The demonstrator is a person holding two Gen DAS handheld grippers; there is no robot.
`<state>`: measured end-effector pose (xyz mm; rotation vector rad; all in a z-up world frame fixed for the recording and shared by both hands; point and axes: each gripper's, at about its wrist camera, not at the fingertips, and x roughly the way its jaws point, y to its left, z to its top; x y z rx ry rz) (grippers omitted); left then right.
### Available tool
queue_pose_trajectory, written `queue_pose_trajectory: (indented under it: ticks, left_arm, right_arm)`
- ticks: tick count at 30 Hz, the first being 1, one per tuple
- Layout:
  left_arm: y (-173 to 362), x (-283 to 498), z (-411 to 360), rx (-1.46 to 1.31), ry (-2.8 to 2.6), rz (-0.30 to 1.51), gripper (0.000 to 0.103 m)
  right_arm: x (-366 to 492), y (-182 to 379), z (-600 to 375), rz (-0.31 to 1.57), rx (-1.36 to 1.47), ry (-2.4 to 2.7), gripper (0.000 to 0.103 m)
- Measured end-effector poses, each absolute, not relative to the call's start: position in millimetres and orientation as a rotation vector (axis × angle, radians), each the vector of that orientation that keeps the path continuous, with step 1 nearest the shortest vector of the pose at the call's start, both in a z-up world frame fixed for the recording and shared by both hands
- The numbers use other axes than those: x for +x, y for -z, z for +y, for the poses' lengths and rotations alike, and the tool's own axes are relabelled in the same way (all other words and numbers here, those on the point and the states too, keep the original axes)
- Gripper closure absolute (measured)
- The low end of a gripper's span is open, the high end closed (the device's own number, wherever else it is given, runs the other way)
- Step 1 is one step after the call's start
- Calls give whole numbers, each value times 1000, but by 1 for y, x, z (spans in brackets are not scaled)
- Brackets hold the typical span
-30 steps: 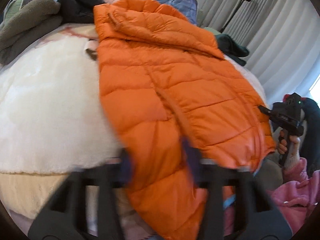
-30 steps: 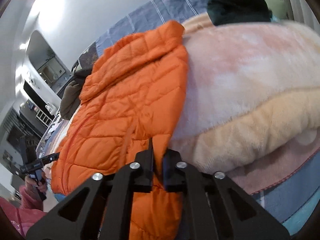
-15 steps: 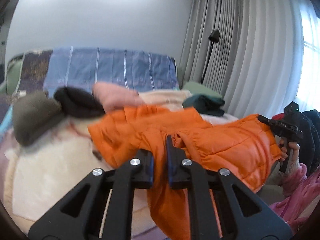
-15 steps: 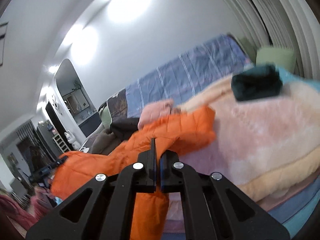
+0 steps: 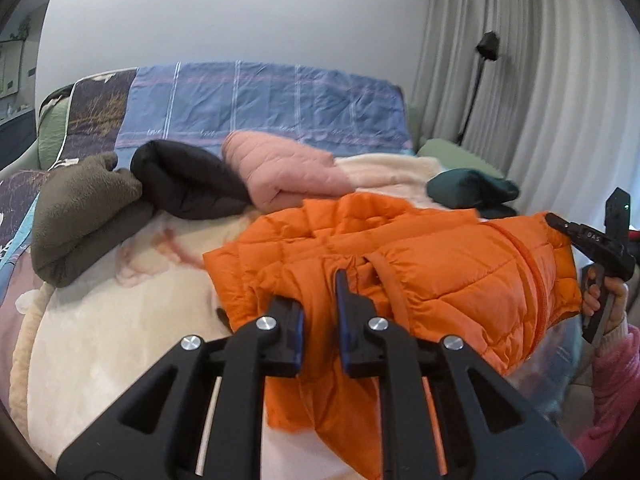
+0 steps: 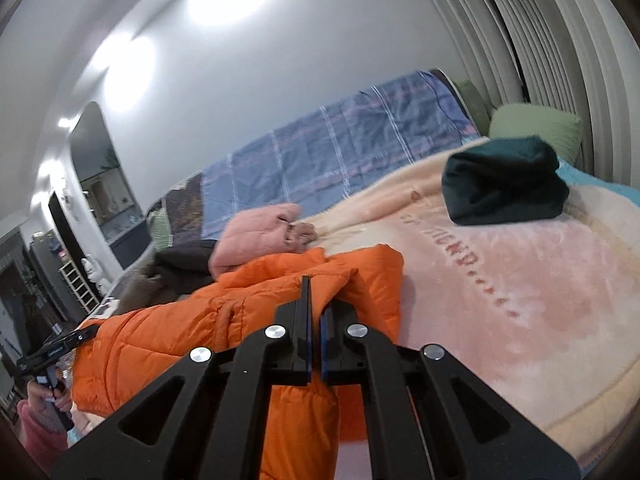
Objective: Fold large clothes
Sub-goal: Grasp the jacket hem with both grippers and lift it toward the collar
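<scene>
Nearest, in the left wrist view, the left gripper (image 5: 320, 312) pinches a fold of the orange puffer jacket (image 5: 420, 276) between its blue-padded fingers (image 5: 298, 332), the fabric bunched in the narrow gap and hanging below them. Its jaws have just been parting slightly, yet the jacket remains pressed between them. Likewise, in the right wrist view, the right gripper (image 6: 316, 320) has its jaws pressed almost together on another edge of the orange puffer jacket (image 6: 224, 332), which drapes beneath the fingers. Between the two grips the jacket's near part is lifted above the bed's near edge and stretched across it; its far part lies on the pale plush blanket (image 5: 120, 344) covering the bed. At the left view's right edge, a hand (image 5: 604, 296) in a pink sleeve (image 5: 616, 364) holds the right gripper's handle, just beside the jacket's zipped edge.

Farther across the blanket, toward the bed's far left corner, lie an olive fleece (image 5: 80, 216), a black garment (image 5: 184, 184) and a folded pink quilted jacket (image 5: 280, 168), each touching its neighbour. Toward the far right edge sits a folded dark green garment (image 6: 504, 184), well apart from the orange jacket. Beyond, a blue checked cover (image 5: 260, 108) stands along the bed's far edge, with a green pillow (image 6: 536, 124) at its right corner. Grey curtains (image 5: 540, 80) and a black floor lamp (image 5: 486, 52) close the background.
</scene>
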<state>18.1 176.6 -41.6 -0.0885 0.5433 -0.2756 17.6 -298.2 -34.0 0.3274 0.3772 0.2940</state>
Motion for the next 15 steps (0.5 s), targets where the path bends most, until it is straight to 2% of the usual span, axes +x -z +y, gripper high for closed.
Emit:
queue_pose_trajectory:
  ticks: [10, 15]
  left_arm:
    - [135, 106, 163, -14, 169, 664, 80]
    - [137, 107, 155, 19, 166, 672, 80]
  right_arm:
    - [108, 120, -279, 588, 262, -172, 99]
    - [112, 123, -279, 614, 272, -178, 96]
